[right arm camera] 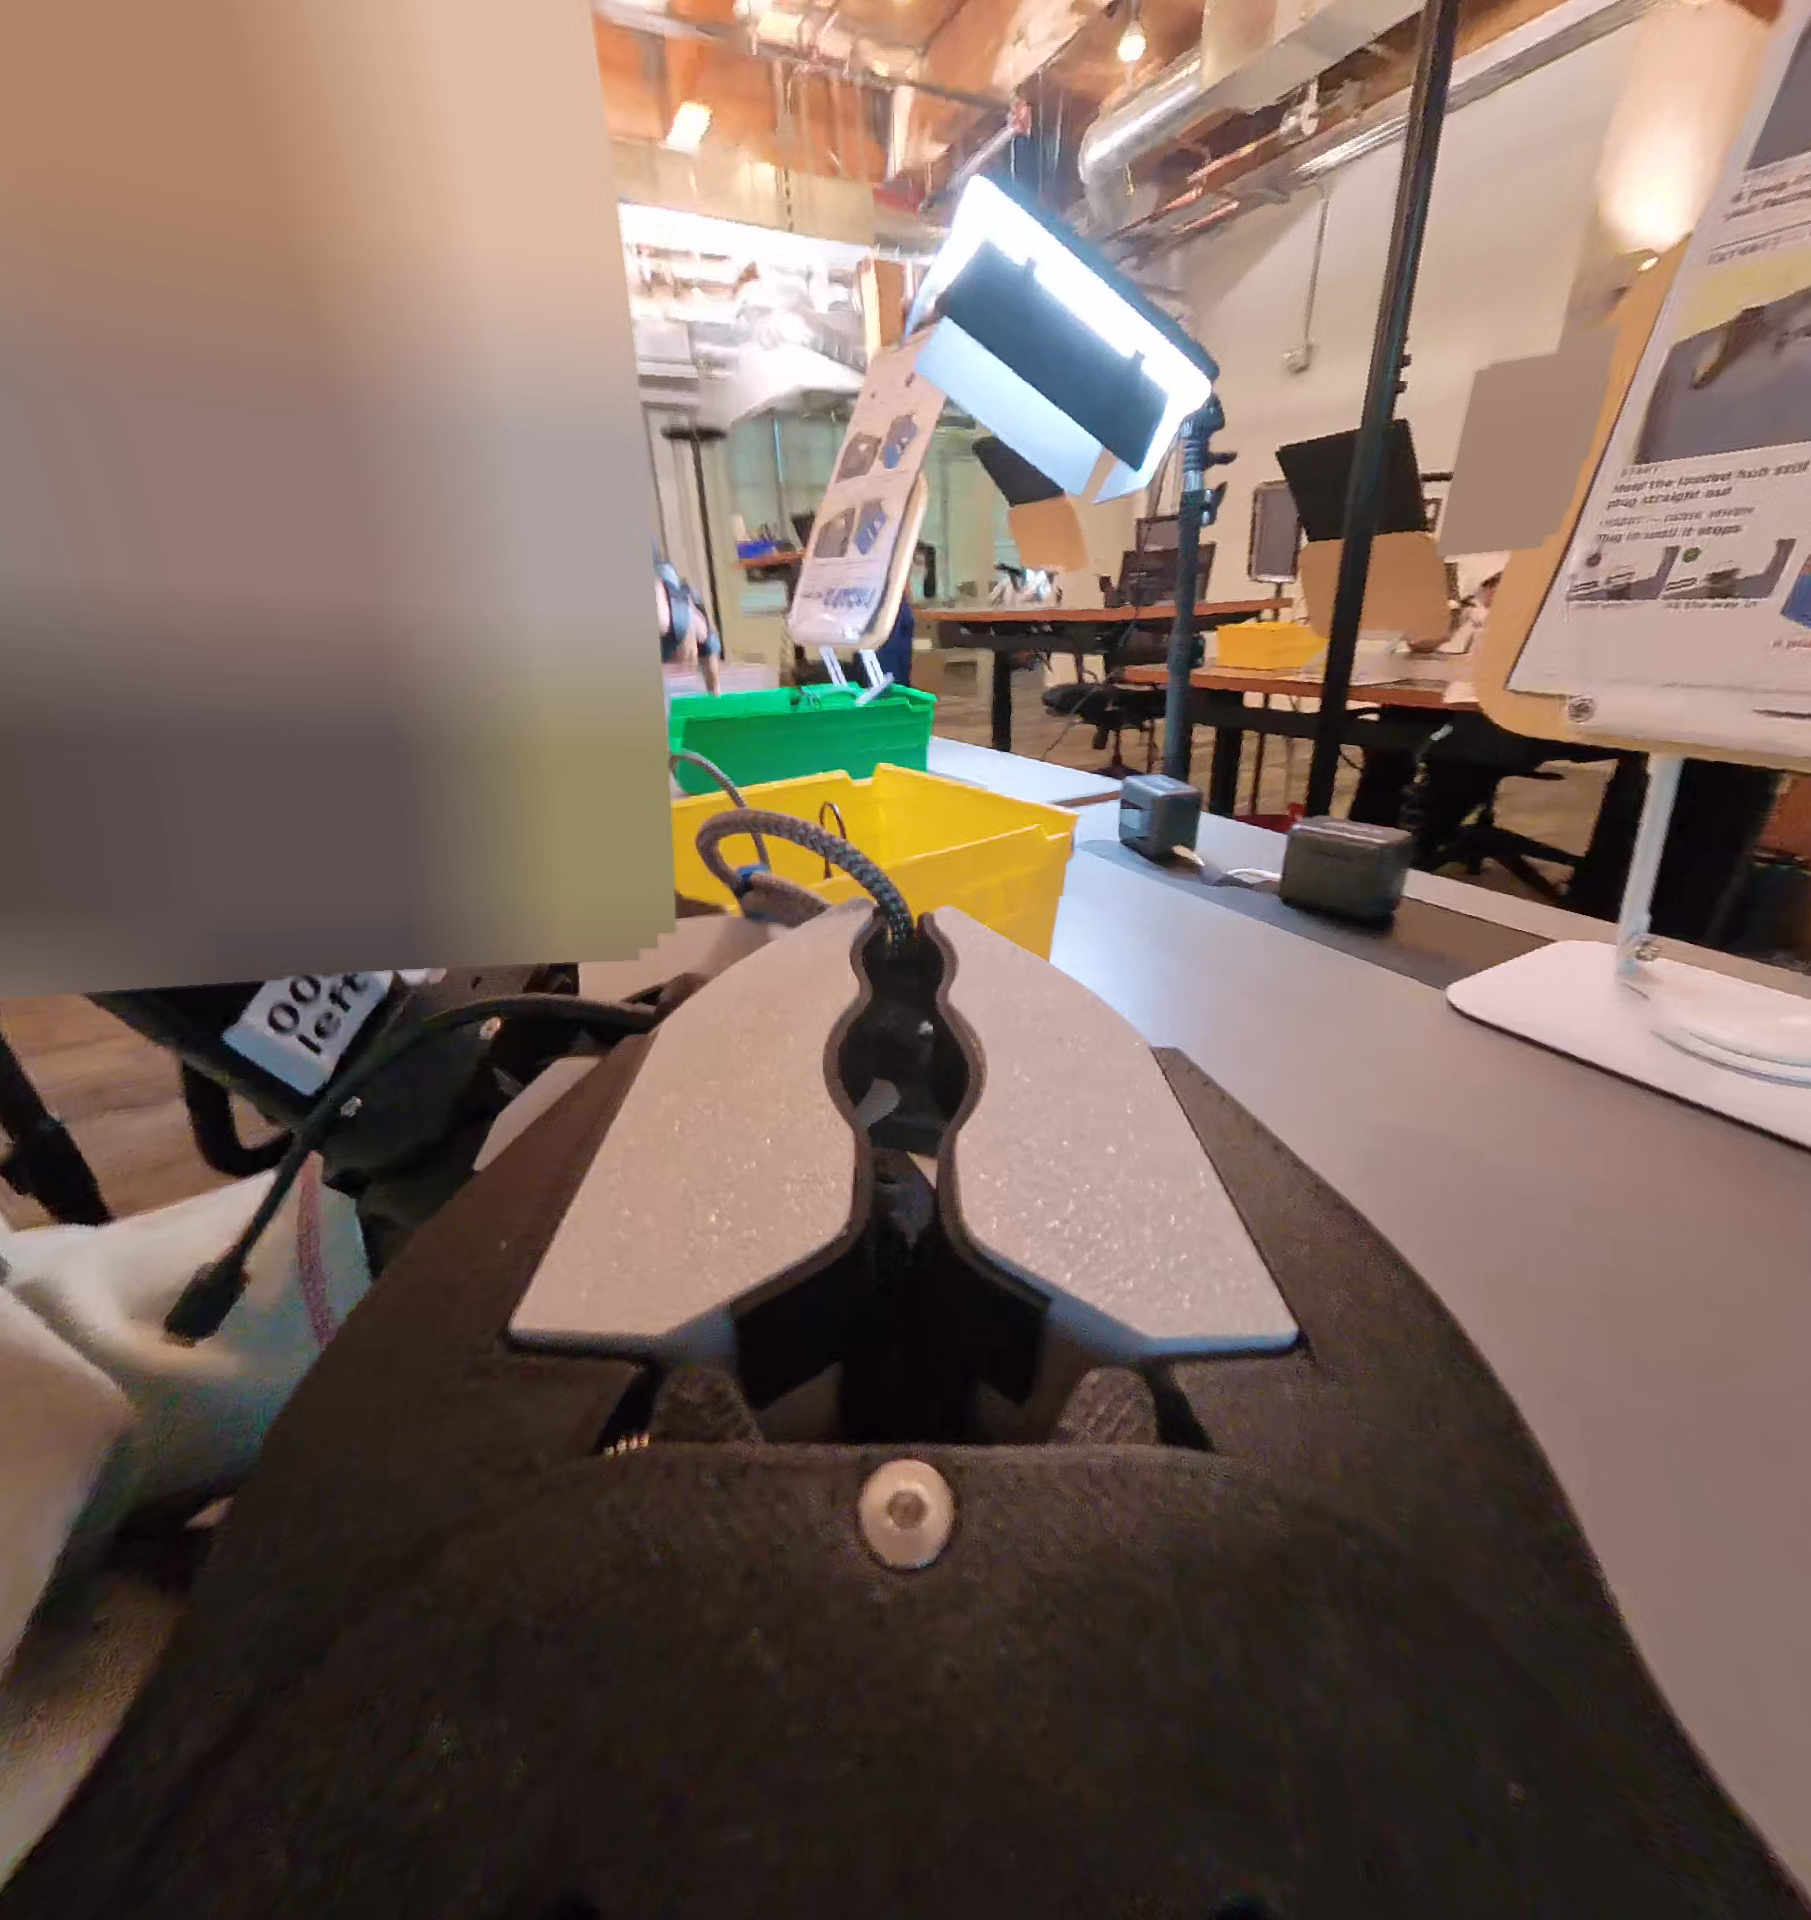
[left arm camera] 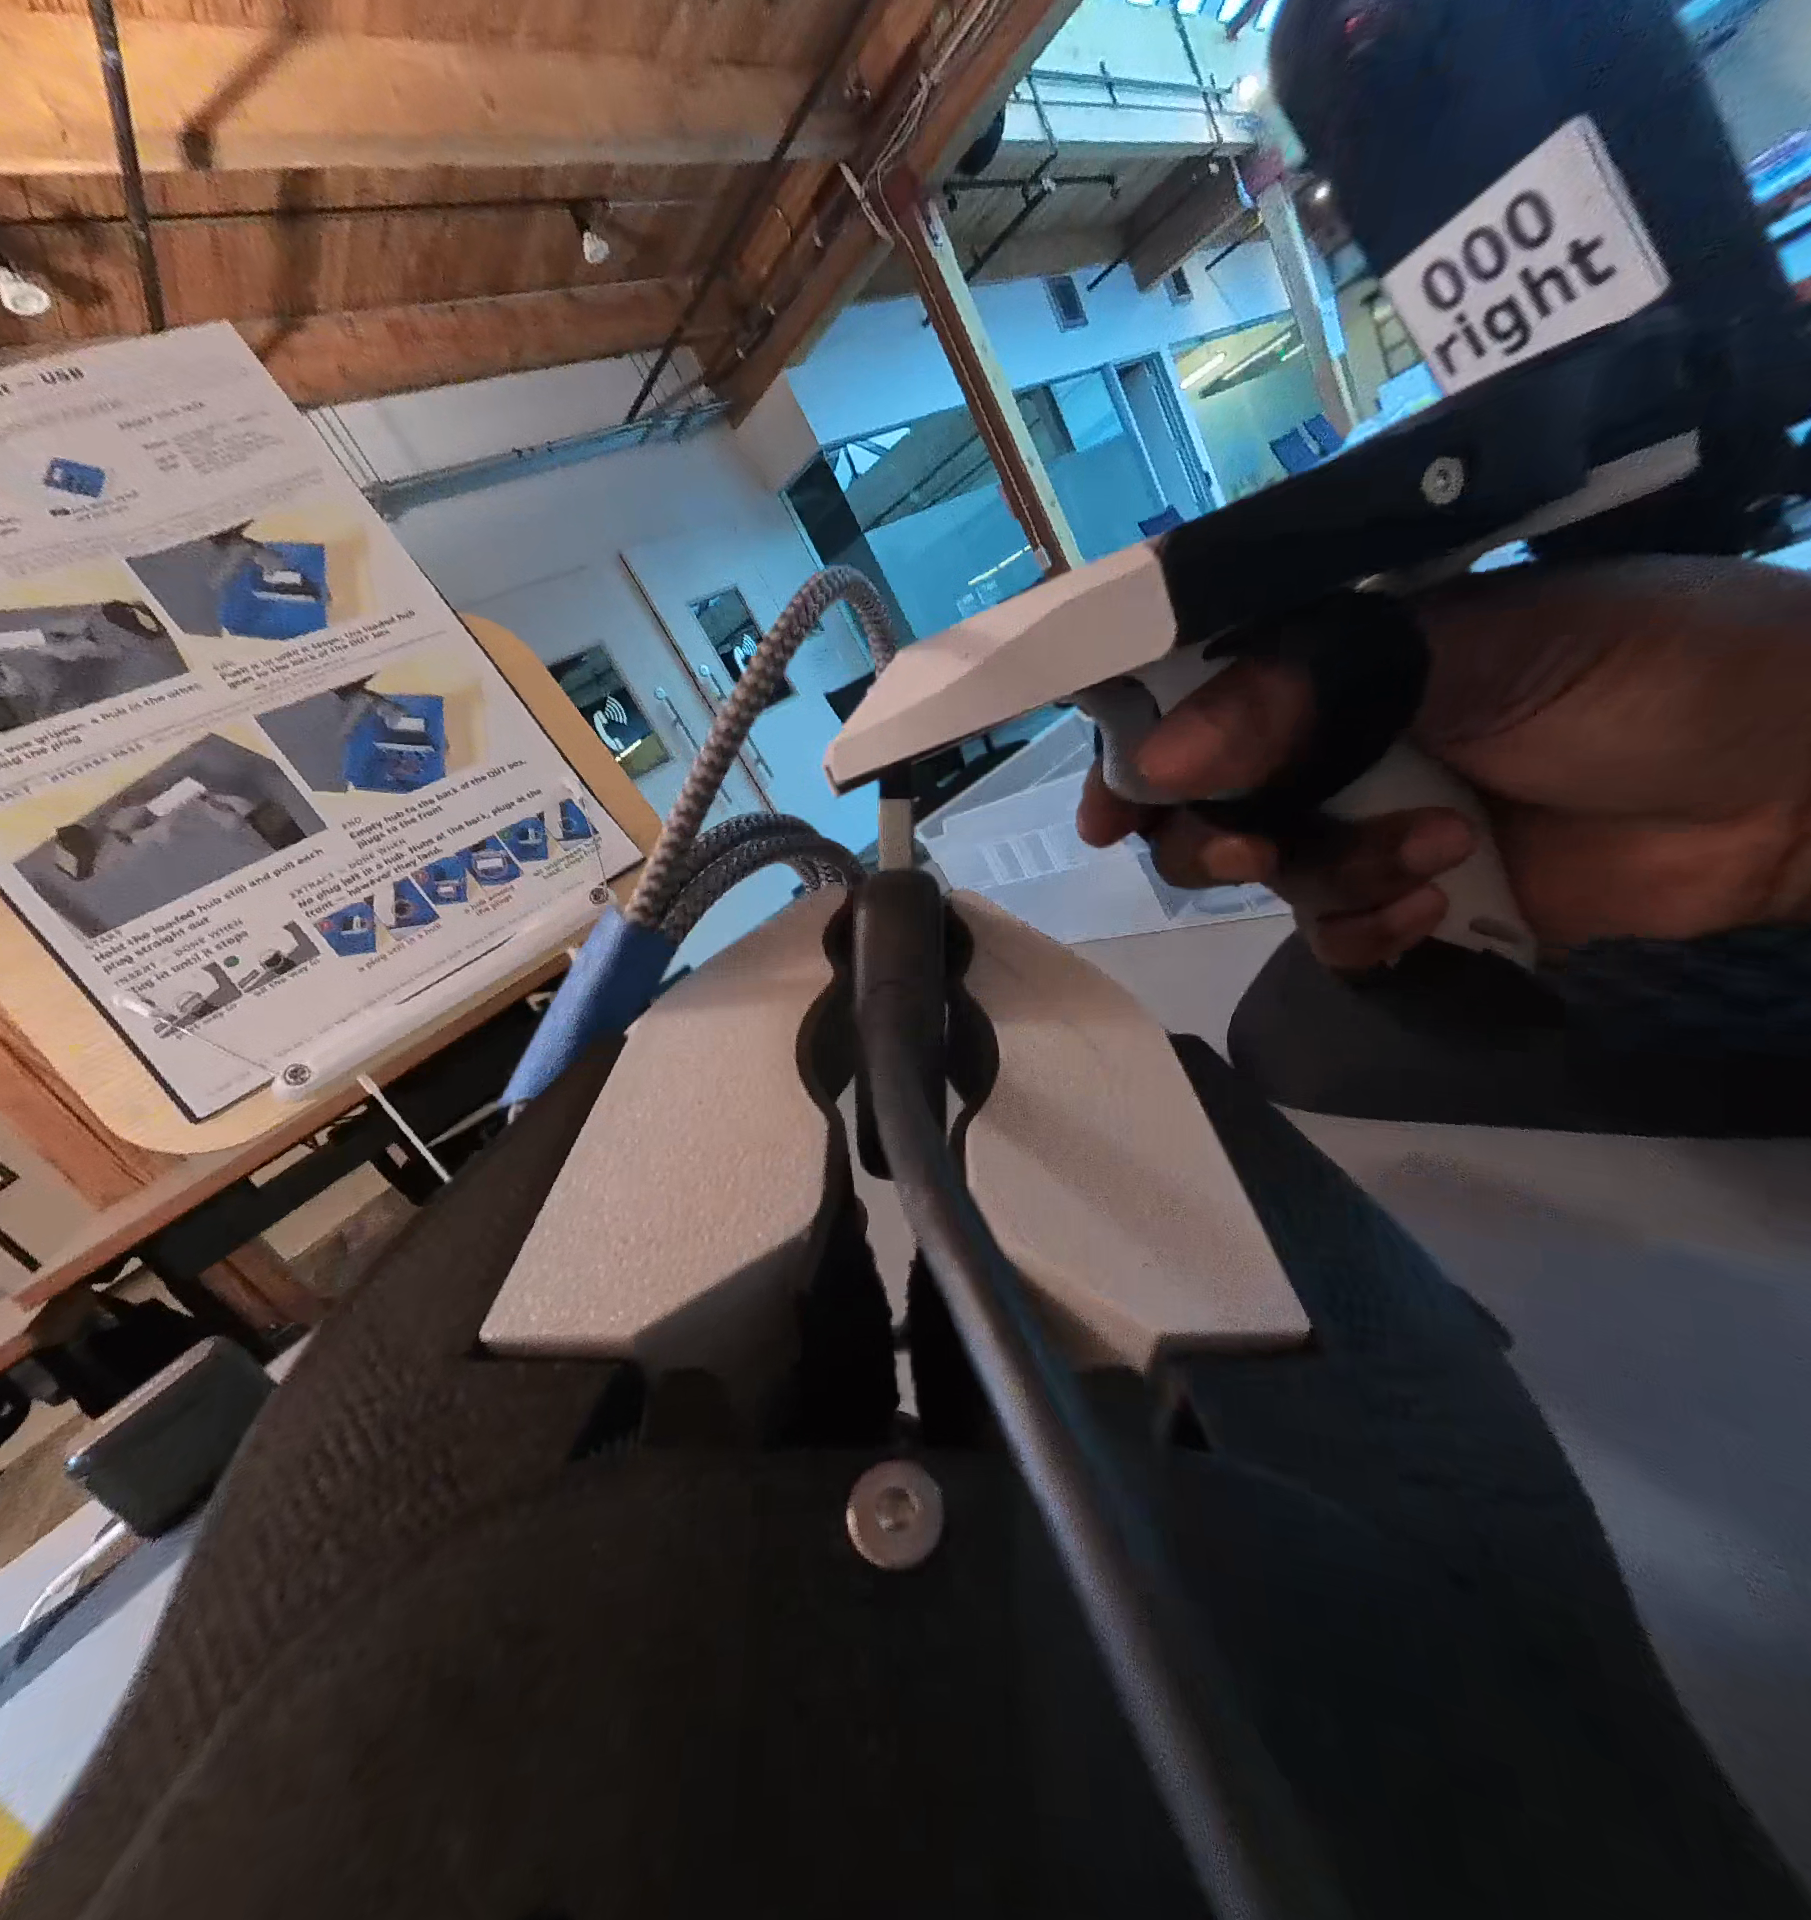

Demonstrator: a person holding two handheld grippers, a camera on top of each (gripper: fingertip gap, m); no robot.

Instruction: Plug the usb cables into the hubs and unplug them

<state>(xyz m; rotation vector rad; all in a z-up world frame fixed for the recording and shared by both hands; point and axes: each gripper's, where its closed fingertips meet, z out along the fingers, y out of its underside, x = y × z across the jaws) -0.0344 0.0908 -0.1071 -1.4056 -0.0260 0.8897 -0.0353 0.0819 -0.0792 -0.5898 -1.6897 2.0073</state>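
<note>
Hub [left arm camera: 896, 1029]: dark, slim body, clamped upright between the left tool's pads; its black lead [left arm camera: 1046, 1382] runs down toward the camera.

Plug [left arm camera: 893, 831]: silver metal, seen just above the hub's top edge; seated or not cannot be told.

Cables [left arm camera: 745, 748]: 2 or more braided grey leads, arching up and left from the hub; 1 has a blue sleeve [left arm camera: 594, 987].

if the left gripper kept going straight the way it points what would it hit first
Most likely the right gripper: its white fingers sit just beyond the left gripper, whose jaws are shut on a black hub. A light plug bridges the short gap. Depth is unclear.
</note>
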